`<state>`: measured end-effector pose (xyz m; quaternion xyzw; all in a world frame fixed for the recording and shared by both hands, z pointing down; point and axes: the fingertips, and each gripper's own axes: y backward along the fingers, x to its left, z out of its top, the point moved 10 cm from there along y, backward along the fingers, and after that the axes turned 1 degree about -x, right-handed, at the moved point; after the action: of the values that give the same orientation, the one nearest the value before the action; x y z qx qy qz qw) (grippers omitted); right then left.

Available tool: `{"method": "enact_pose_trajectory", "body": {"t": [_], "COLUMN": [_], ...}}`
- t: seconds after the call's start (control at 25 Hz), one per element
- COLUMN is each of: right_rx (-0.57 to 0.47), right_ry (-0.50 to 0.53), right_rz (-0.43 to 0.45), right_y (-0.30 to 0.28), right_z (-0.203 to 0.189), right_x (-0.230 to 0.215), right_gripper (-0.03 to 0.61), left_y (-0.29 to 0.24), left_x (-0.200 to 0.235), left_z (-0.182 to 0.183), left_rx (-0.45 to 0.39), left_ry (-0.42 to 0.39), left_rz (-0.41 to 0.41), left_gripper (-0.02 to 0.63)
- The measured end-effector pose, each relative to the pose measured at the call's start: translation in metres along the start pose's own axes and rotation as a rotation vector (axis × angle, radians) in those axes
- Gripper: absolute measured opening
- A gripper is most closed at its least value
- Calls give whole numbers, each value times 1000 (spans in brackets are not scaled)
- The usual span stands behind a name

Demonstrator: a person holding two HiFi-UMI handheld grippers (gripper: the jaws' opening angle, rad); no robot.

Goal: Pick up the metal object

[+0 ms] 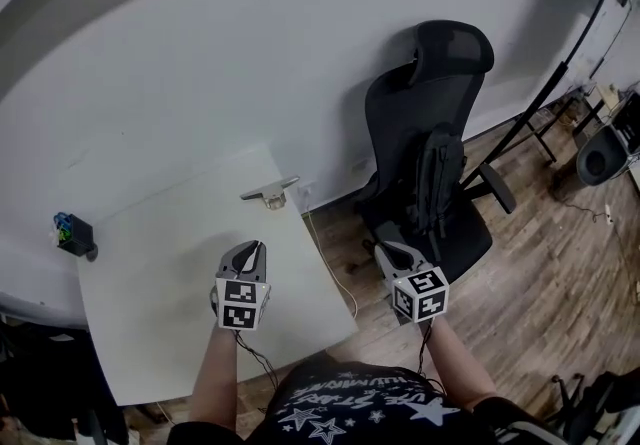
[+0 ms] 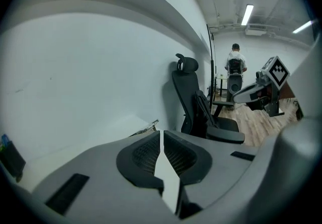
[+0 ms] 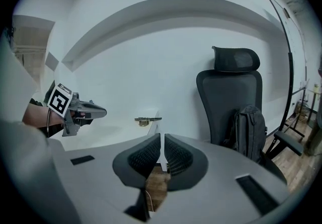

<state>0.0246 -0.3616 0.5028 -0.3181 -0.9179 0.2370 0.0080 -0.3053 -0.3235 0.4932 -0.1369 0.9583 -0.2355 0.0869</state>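
Observation:
The metal object (image 1: 270,193), a flat silvery piece on a small brass-coloured part, lies at the far right corner of the white table (image 1: 150,333). It also shows in the left gripper view as the metal object (image 2: 146,128) and in the right gripper view as the metal object (image 3: 147,119). My left gripper (image 1: 254,247) hovers over the table's right half, short of the object, shut and empty; its jaws (image 2: 161,140) meet. My right gripper (image 1: 383,249) hangs beyond the table's right edge, over the floor, shut with nothing held (image 3: 162,143).
A black office chair (image 1: 430,133) with a dark backpack (image 3: 249,130) on its seat stands right of the table. A small black holder (image 1: 72,233) sits at the table's left edge. A white cable (image 1: 330,263) hangs by the right edge. A person (image 2: 235,62) stands far off.

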Motion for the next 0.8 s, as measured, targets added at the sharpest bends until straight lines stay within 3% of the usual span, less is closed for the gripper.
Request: {"method": "enact_pose_trajectory", "body": {"t": [0.08,0.28,0.64,0.8], "right_rx": [12,46,90,101], "right_ry": [-7,-14,-31,-49], "right_rz": [-12,-30,-67,-75], "right_y": [-9,-24,-39,-50], "right_z": [1,-3,-6,-10], "right_x": [-1,-1,-3,-1], "right_gripper": [55,55,54,55], "left_y": [-18,-55,-110,-135], "left_x": [9,20,31,27], "left_z": [4,8,7,2], "left_rx": [1,-10,76,98], "left_ry": [-61,-239,-580,-805], "left_rz": [-19,6,119,173], "left_gripper": [52,237,261,259]}}
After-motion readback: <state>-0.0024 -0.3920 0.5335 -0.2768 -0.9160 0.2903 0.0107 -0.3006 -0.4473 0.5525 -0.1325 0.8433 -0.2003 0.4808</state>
